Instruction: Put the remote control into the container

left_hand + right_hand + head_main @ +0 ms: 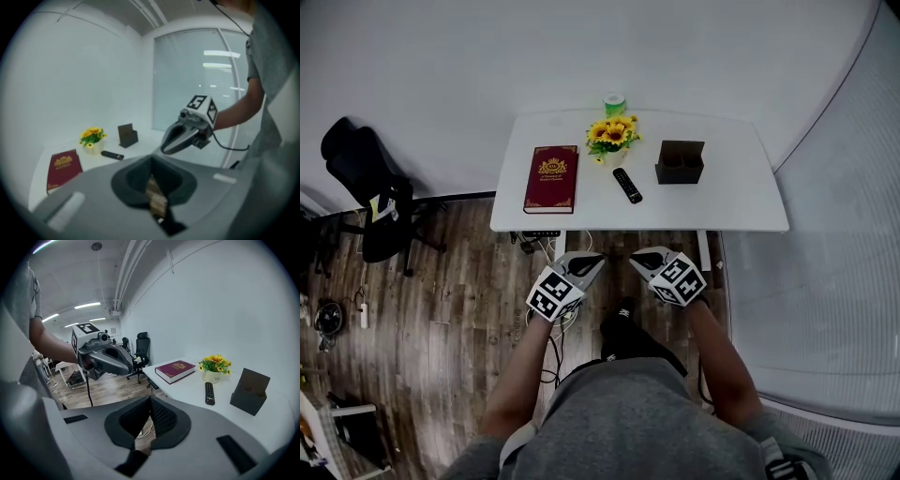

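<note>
Far left of the remote control (626,185), a black office chair (370,192) stands on the wooden floor (441,309). Closer in, a red book (551,178) lies flat on the white surface (731,202), just left of the remote and clear of it.

Now the left gripper (589,261). It hangs on the near side of the remote, off the surface's front edge and over the floor. Its nose is aimed toward the surface and its jaws are closed together with nothing between them.

The remote itself is black and lies flat near the middle of the surface, set at a slant. It is well apart from both grippers and touched by neither. Right behind the remote sits a small pot of yellow sunflowers (612,134), and farther back a green round thing (614,101) sits at the rear edge.

Next comes the right gripper (639,259), also on the near side of the remote and short of the surface's edge, side by side with the left one. Its jaws are pressed together and hold nothing.

To the right of the remote, near but not touching, stands the dark container (680,162). It is upright and open at the top, and the remote is outside it.
</note>
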A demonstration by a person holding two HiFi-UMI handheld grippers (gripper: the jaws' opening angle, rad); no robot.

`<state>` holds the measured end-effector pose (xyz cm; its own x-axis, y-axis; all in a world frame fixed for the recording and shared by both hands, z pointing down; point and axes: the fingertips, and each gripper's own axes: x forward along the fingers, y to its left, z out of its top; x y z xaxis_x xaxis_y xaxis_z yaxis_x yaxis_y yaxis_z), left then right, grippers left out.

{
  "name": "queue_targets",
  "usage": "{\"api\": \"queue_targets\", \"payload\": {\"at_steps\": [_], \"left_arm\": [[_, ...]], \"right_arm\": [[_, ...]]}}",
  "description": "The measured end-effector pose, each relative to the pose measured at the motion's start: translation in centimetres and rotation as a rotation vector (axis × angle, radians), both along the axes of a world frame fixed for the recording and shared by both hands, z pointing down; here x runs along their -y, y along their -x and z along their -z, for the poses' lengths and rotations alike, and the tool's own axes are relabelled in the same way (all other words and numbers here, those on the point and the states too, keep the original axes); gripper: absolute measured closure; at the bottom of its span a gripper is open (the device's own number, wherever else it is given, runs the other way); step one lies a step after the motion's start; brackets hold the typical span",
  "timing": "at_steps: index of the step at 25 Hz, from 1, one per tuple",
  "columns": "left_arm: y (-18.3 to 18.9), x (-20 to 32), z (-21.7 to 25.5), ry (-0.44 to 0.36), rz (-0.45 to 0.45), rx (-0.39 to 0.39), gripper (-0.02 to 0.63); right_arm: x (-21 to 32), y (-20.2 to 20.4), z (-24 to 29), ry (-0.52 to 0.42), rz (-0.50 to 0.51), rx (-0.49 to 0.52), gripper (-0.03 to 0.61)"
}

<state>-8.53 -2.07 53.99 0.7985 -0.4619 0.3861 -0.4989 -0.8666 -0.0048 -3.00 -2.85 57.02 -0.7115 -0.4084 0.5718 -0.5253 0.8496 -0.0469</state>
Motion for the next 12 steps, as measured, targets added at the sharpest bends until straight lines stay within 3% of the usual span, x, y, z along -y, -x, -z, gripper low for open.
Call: {"api": "queue_targets", "payload": {"at_steps": [12], "left_arm": [[0.8,6.2,-0.9,0.043,-0.01,0.011,0.612]], "right_arm": [[6.0,-1.2,-2.6,0.063,-0.011,-0.088,0.561]]}}
